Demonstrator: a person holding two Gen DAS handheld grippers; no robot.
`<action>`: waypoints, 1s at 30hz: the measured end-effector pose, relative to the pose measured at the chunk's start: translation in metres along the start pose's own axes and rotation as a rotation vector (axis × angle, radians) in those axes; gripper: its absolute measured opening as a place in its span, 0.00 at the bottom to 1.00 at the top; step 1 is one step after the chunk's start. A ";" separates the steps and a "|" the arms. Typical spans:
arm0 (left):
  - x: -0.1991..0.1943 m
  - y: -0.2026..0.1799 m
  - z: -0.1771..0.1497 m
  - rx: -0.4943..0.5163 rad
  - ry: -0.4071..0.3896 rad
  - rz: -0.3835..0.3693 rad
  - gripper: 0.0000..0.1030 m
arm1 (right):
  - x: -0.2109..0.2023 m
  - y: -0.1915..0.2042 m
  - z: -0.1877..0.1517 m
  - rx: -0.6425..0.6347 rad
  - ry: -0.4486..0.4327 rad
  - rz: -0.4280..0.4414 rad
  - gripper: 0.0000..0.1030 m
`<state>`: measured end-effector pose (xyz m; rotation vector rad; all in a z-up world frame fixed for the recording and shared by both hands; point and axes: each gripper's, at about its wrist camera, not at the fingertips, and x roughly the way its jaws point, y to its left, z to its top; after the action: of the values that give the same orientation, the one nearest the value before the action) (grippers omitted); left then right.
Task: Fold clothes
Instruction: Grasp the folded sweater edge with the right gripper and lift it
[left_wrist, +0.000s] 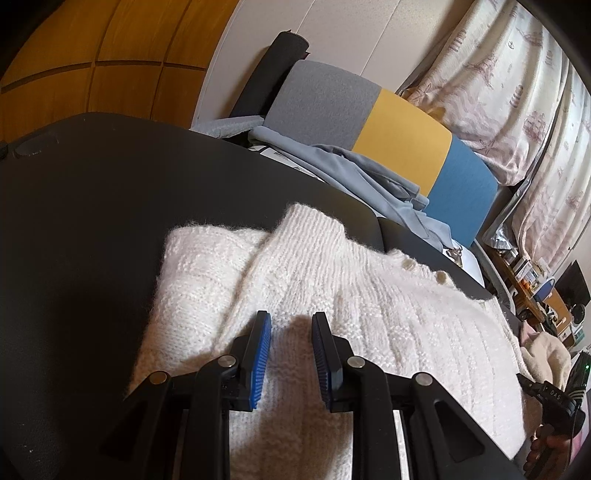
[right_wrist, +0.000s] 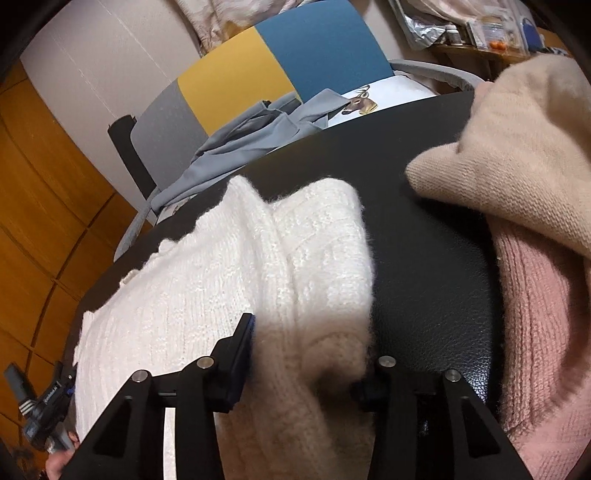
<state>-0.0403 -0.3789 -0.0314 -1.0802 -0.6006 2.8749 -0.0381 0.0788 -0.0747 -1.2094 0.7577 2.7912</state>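
A white knit cardigan (left_wrist: 369, 314) lies on the black table (left_wrist: 92, 221), its sleeves folded in over the body and its buttons along the far edge. My left gripper (left_wrist: 291, 321) hovers just above the cardigan's near part, open, with nothing between its blue pads (left_wrist: 258, 354). In the right wrist view the cardigan (right_wrist: 207, 288) fills the middle. My right gripper (right_wrist: 310, 332) is spread wide around the cardigan's folded side edge. Its left finger (right_wrist: 245, 332) shows, while the knit hides the right fingertip. The jaws stand apart, not clamped.
A beige sweater (right_wrist: 517, 155) and a pink knit (right_wrist: 535, 332) are piled at the table's right. Behind the table a grey, yellow and blue chair back (left_wrist: 388, 125) holds a grey-blue garment (left_wrist: 351, 173). Wooden doors (left_wrist: 92, 55) are on the left, curtains (left_wrist: 517, 92) and a cluttered shelf on the right.
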 end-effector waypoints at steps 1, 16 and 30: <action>-0.001 -0.003 0.000 0.013 0.005 0.016 0.22 | 0.000 0.003 0.001 -0.020 0.009 -0.011 0.46; -0.039 -0.144 -0.065 0.252 0.119 -0.257 0.22 | -0.083 -0.028 -0.020 0.130 -0.044 0.025 0.19; -0.041 -0.172 -0.104 0.413 0.146 -0.338 0.22 | -0.107 -0.034 -0.026 0.227 -0.057 0.048 0.19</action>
<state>0.0361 -0.1897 -0.0158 -0.9975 -0.1493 2.4511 0.0615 0.1172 -0.0312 -1.0824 1.0774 2.6710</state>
